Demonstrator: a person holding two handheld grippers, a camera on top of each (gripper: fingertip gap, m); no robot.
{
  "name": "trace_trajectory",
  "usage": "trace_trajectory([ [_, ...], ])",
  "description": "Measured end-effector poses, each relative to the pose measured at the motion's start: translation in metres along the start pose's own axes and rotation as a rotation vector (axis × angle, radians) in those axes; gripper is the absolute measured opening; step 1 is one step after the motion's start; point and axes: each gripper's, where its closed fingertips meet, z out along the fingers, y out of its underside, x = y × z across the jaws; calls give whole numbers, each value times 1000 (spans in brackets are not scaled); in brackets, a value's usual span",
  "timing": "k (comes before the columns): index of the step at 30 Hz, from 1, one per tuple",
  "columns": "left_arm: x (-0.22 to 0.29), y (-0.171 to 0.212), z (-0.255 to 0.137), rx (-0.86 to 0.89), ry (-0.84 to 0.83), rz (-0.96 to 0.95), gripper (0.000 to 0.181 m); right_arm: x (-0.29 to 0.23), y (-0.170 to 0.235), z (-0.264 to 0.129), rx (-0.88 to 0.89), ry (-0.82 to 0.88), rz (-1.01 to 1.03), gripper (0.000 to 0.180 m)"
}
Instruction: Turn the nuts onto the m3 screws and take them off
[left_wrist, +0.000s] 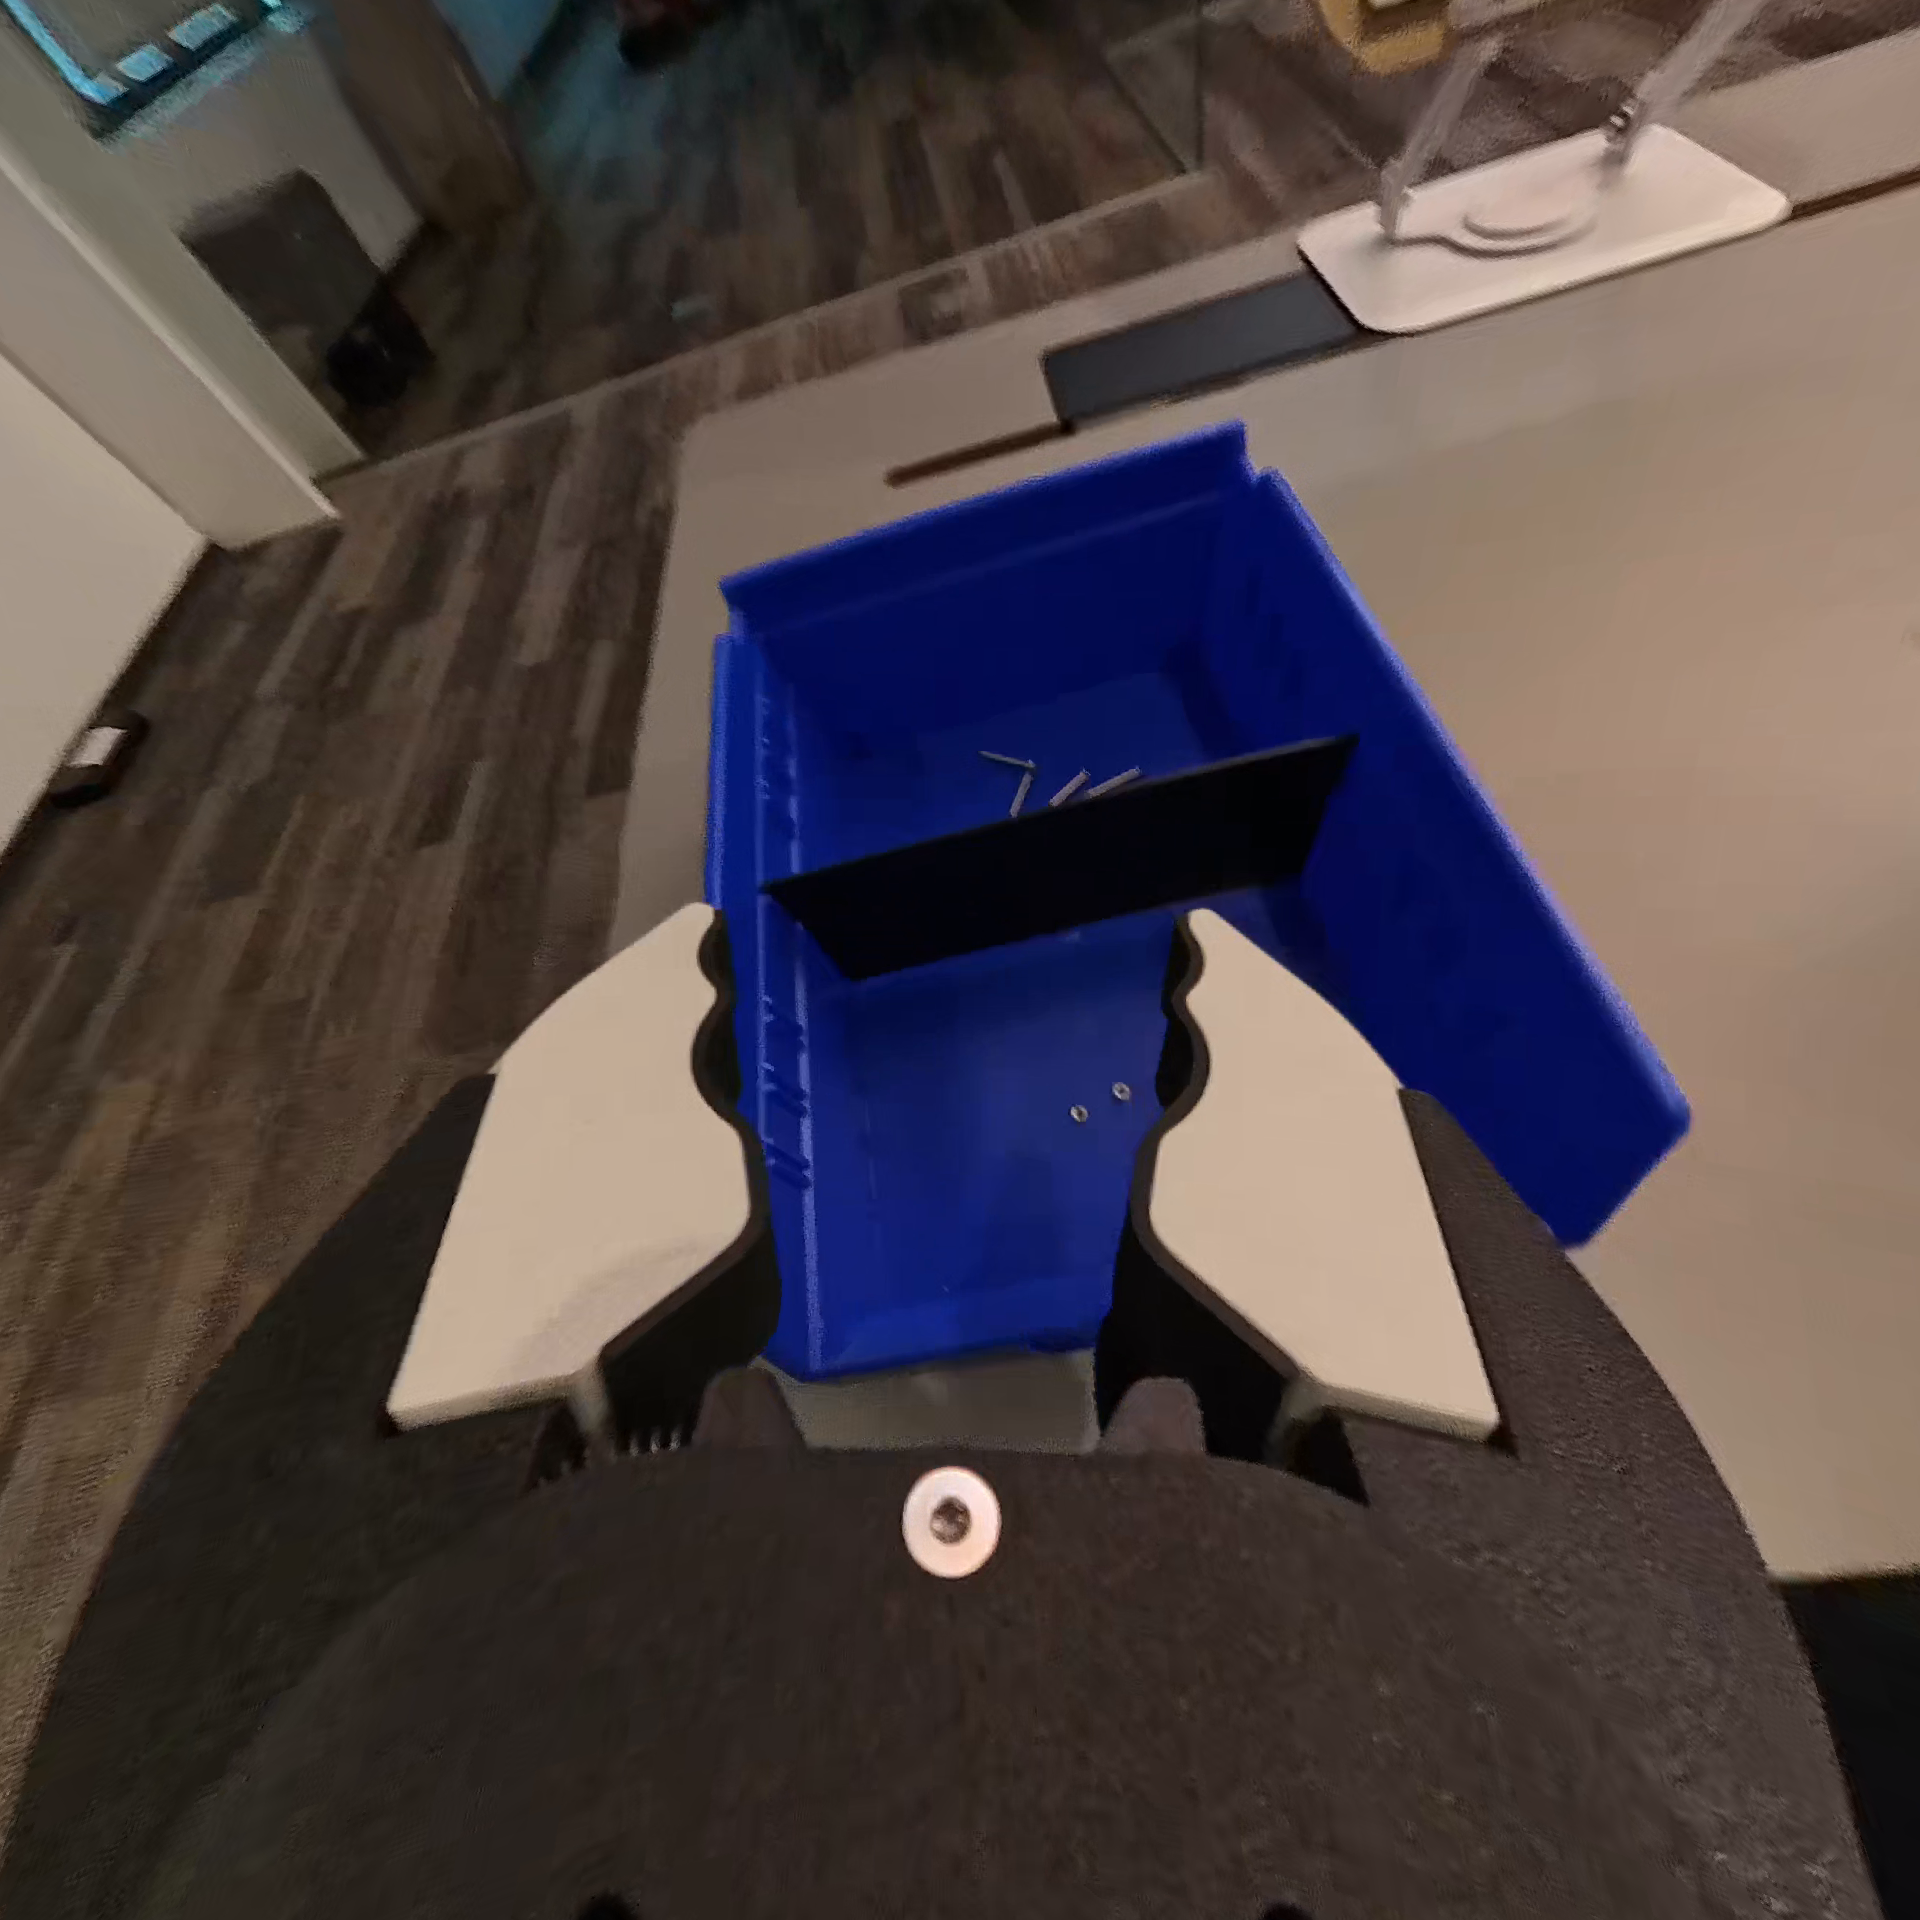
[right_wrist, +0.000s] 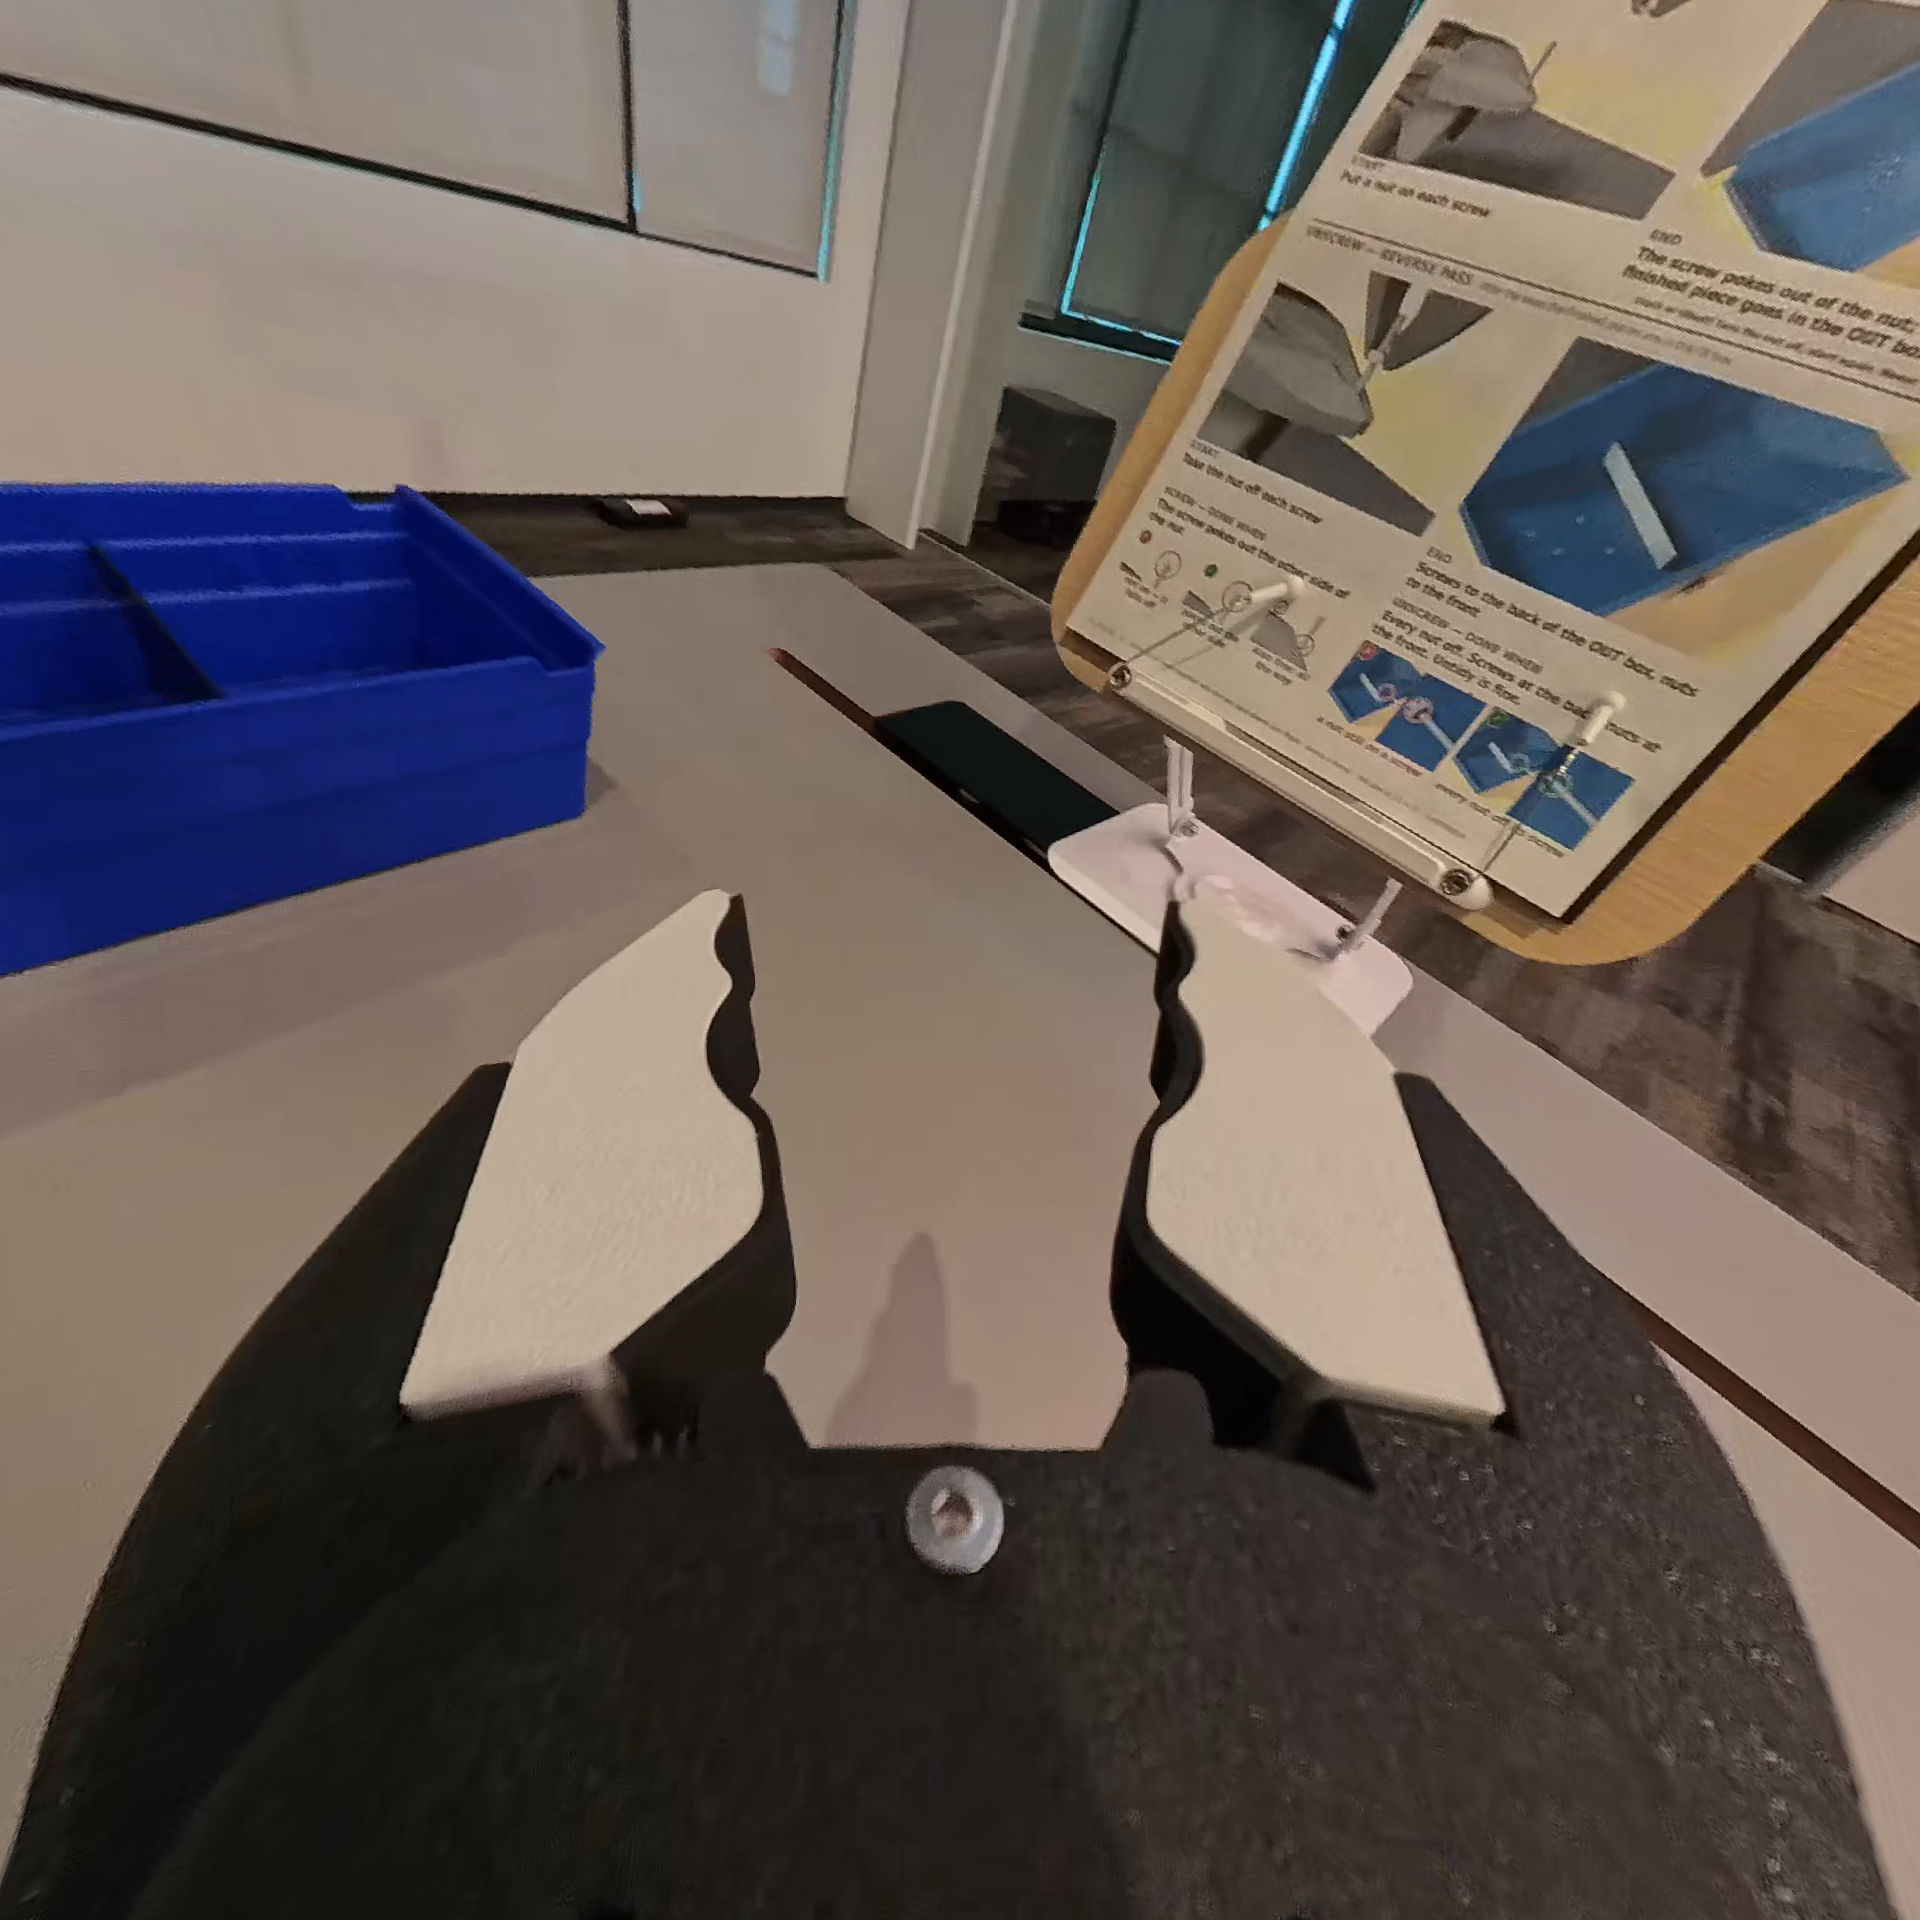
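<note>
A blue bin (left_wrist: 1455, 935) stands on the grey table, split by a black divider (left_wrist: 1060, 862). Several small screws (left_wrist: 1060, 784) lie in its far compartment. Two small nuts (left_wrist: 1099, 1103) lie in its near compartment. My left gripper (left_wrist: 945, 935) is open and empty, hovering above the bin's near end. My right gripper (right_wrist: 951, 914) is open and empty above bare table, to the right of the blue bin (right_wrist: 312, 727), whose divider (right_wrist: 156, 634) shows.
An instruction sheet on a wooden board (right_wrist: 1507, 468) stands on a white base (right_wrist: 1226, 914) at the table's far edge, also in the left wrist view (left_wrist: 1538, 239). A dark flat pad (right_wrist: 987, 769) lies beside it. Wood floor lies beyond the table (left_wrist: 1558, 623).
</note>
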Motion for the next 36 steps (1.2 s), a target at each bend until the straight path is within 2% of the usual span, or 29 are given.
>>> trace_trajectory([
  [4, 7, 20, 4, -87, 101, -41, 79, 1, -6, 1, 32, -57, 40, 70],
  [7, 10, 27, 6, -121, 134, -17, 67, 2, -7, 4, 48, -85, 65, 70],
  [8, 12, 29, 8, -135, 140, -9, 69, 2, -7, 6, 47, -95, 67, 69],
  [13, 28, 24, 15, -123, 229, -50, 64, -1, -13, 8, 112, -150, 86, 49],
  [15, 31, 26, 19, -142, 268, -63, 60, 2, -17, 9, 144, -160, 93, 46],
  [19, 22, 38, 29, -230, 273, -6, 58, 9, -15, 13, 139, -165, 102, 51],
  [21, 24, 43, 30, -267, 309, 29, 37, 9, -13, 13, 138, -176, 95, 52],
  [22, 24, 45, 32, -281, 319, 33, 35, 11, -12, 13, 139, -169, 91, 53],
  [24, 24, 49, 36, -312, 327, 50, 43, 12, -13, 14, 151, -164, 83, 53],
  [29, 32, 73, 46, -449, 359, 147, 41, 17, -19, 15, 182, -162, 75, 54],
  [36, 45, 91, 52, -612, 459, 173, 38, 18, -24, 17, 218, -180, 73, 54],
])
